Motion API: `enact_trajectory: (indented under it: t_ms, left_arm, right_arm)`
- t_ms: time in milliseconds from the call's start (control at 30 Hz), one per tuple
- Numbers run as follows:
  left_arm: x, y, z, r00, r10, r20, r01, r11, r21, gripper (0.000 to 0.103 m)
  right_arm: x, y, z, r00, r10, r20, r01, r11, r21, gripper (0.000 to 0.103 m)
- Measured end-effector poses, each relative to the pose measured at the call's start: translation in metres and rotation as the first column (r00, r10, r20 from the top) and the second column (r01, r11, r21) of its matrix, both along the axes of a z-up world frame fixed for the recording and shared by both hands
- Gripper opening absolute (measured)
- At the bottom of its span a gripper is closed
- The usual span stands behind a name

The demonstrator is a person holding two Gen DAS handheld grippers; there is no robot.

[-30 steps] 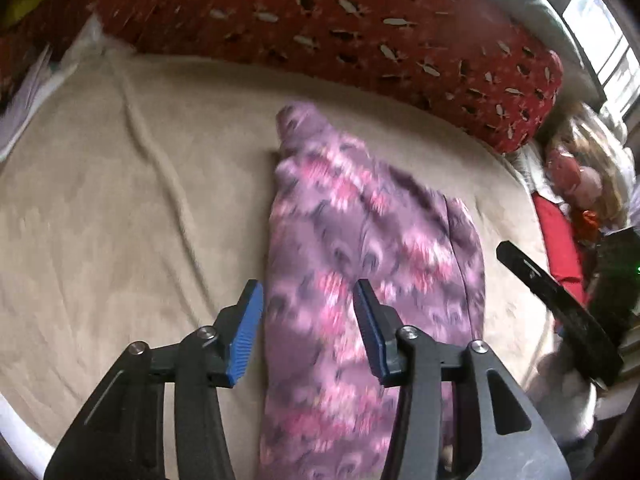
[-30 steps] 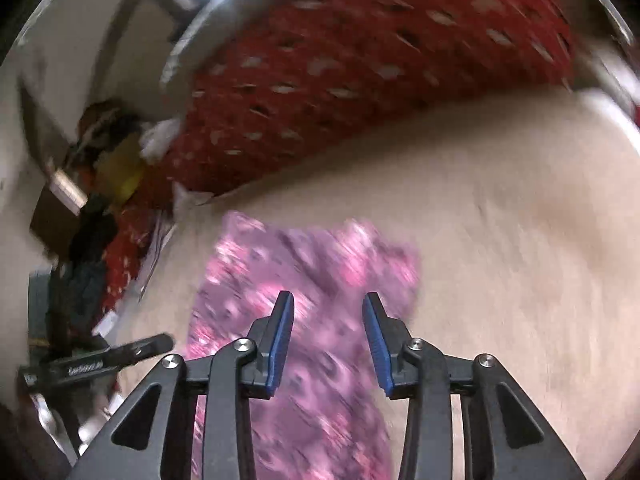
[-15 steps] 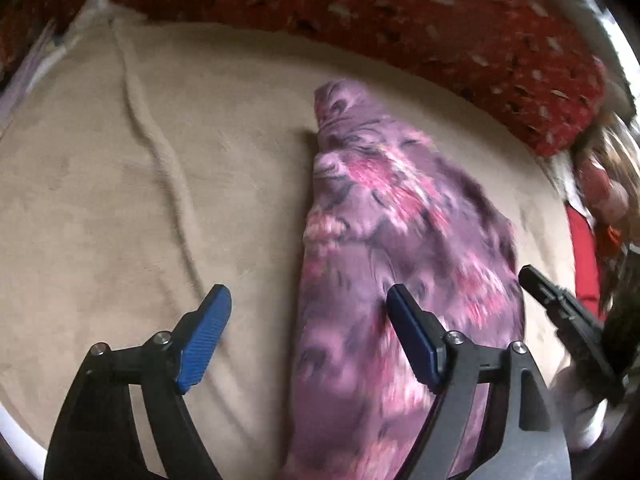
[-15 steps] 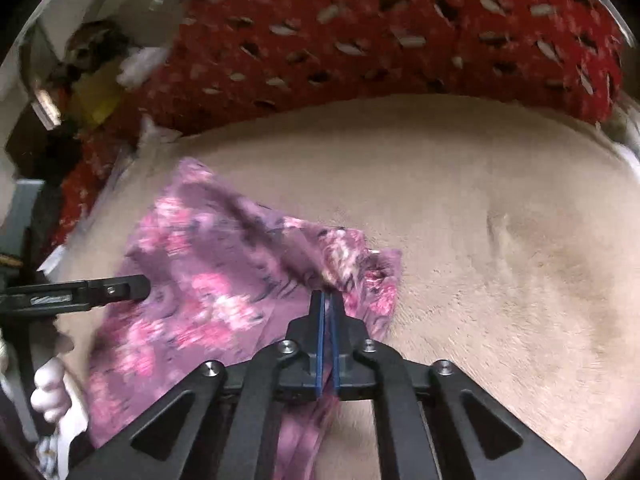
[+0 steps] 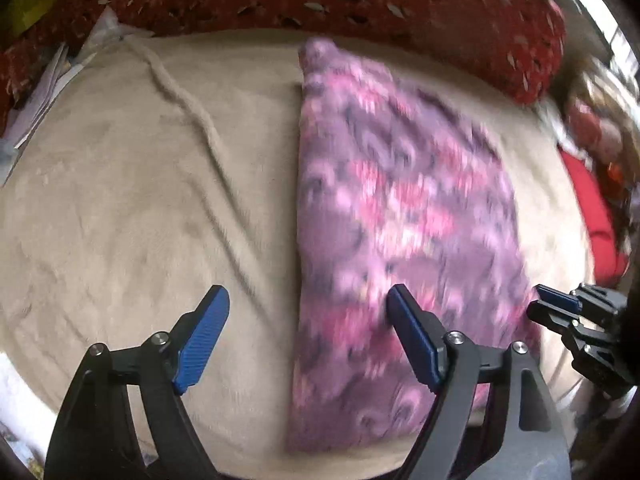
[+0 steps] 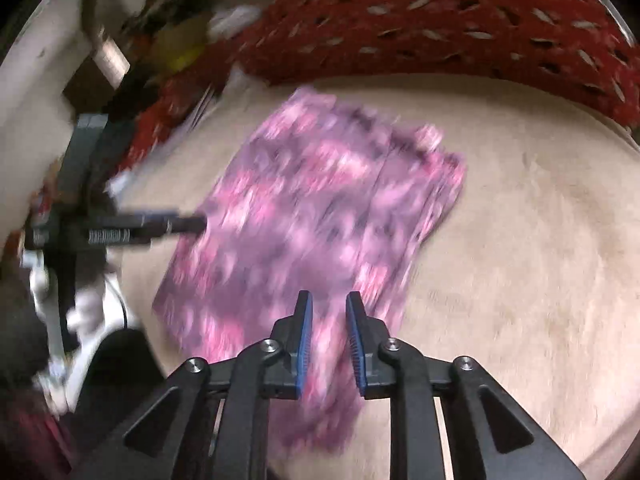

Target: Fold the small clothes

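The purple floral garment point(image 5: 400, 208) lies flat on the beige blanket point(image 5: 120, 200), in front of the long red patterned cushion point(image 5: 400, 4). It looks already folded into a long narrow shape, with one straight edge on its left side in the left wrist view.

The left gripper point(image 5: 308, 332) stands wide open above the near end of the cloth. One pad is over the bare blanket and the other pad is over the fabric, so the straight edge passes between them, but nothing is pinched. The right gripper point(image 6: 329, 344) has only a narrow gap and its jaws are opening at this moment. The cloth is seen through the gap, and I judge that the pads do not press on it — the picture is blurred, so this is not fully sure.

I judge the garment as light, thin and very soft. It will hang and bend as soon as it is lifted, and one layer can slip away from the other. It is not fragile. The best places to hold it are probably the two near corners, with all layers taken together — then the near end can be carried over to the far end. The fluffy blanket could get caught in the pads if they go too deep.
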State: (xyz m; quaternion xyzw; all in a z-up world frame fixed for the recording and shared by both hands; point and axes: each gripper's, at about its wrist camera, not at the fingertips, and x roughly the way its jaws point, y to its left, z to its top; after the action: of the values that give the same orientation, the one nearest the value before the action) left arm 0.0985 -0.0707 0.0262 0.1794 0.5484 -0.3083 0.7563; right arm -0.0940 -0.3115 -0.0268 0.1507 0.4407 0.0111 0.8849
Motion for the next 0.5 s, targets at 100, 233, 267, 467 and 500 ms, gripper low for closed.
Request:
enact_trajectory:
  t_ms: [100,233,267,467,500]
  left_arm:
    - [-0.008,0.004,-0.020,1.000,0.012,-0.029,-0.011,0.999,0.050,0.083]
    - [-0.021,0.022,-0.013,1.000,0.018,-0.005,-0.017,0.998,0.056,0.083]
    - [-0.026,0.026,-0.009,1.000,0.010,0.023,-0.011,0.998,0.060,0.083]
    - [-0.058,0.050,0.002,0.985,-0.035,0.170,0.019,0.995,0.096,0.083]
    - [-0.063,0.053,0.002,0.983,-0.040,0.181,0.022,0.995,0.099,0.083]
  right_arm:
    - [-0.014,0.007,-0.036,0.990,-0.020,-0.138,0.011,0.997,-0.071,0.030]
    - [-0.032,0.000,-0.037,0.986,-0.130,-0.104,0.128,0.991,-0.028,0.038]
    - [-0.038,0.003,-0.030,0.984,-0.150,-0.099,0.146,0.988,-0.049,0.037]
    - [-0.059,0.036,-0.008,0.954,-0.258,-0.150,0.193,0.916,-0.352,0.084]
    - [-0.063,0.042,-0.005,0.953,-0.270,-0.138,0.204,0.908,-0.367,0.084]
